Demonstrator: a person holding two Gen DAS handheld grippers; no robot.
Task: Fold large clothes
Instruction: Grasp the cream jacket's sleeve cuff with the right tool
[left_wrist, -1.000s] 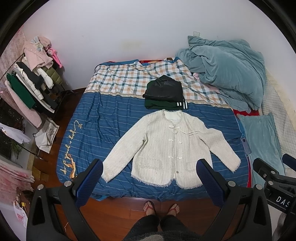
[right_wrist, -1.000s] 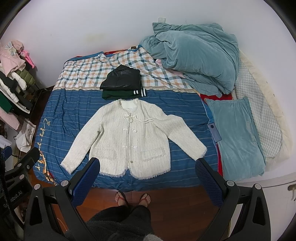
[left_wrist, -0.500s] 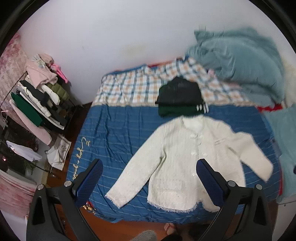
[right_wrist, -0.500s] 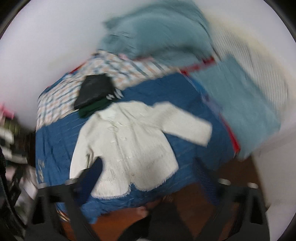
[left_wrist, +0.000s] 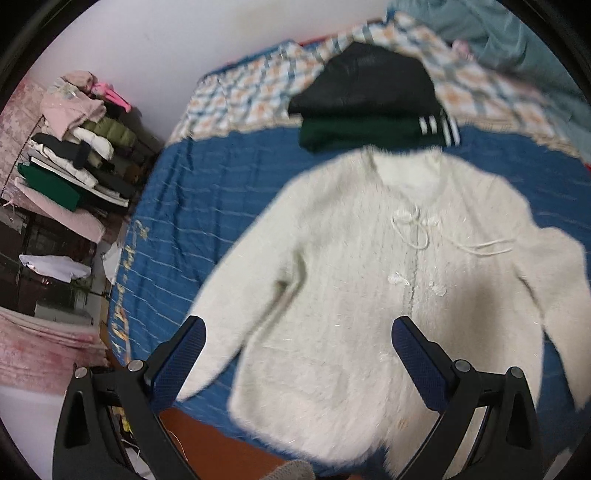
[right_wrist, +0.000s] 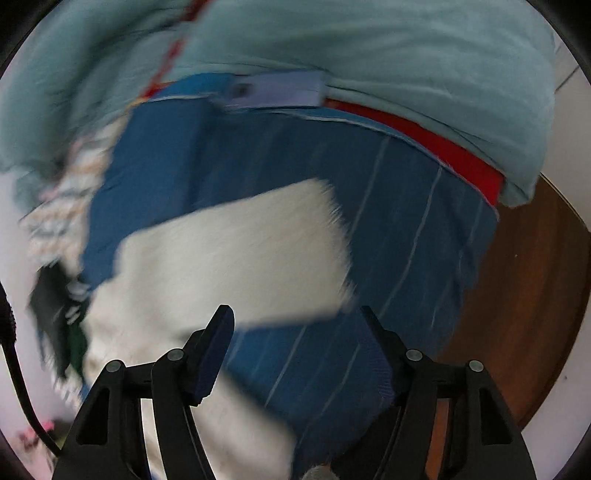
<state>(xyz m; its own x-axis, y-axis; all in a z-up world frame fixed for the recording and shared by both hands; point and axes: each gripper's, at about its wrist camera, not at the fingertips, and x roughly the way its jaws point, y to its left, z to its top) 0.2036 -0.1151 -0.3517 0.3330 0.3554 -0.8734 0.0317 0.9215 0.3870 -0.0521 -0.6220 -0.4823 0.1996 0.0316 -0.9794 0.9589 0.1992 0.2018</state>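
A cream fuzzy cardigan (left_wrist: 369, 280) lies flat and face up on the blue striped bedspread (left_wrist: 207, 206), sleeves spread. My left gripper (left_wrist: 299, 339) is open and empty, hovering over the cardigan's lower left side near its left sleeve. In the right wrist view the cardigan's right sleeve (right_wrist: 236, 254) lies on the bedspread (right_wrist: 406, 229). My right gripper (right_wrist: 299, 332) is open and empty, just above and short of the sleeve's cuff end.
A folded black and dark green stack (left_wrist: 369, 107) sits above the cardigan's collar. A teal duvet (right_wrist: 369, 48) and a phone (right_wrist: 273, 88) lie at the bed's right side. A clothes rack (left_wrist: 74, 147) stands left of the bed. Wooden floor (right_wrist: 524, 314) borders the bed.
Both grippers have moved down and in towards the bed. The left now hangs over the cardigan's left side, the right has swung to the right sleeve. Both stay open.
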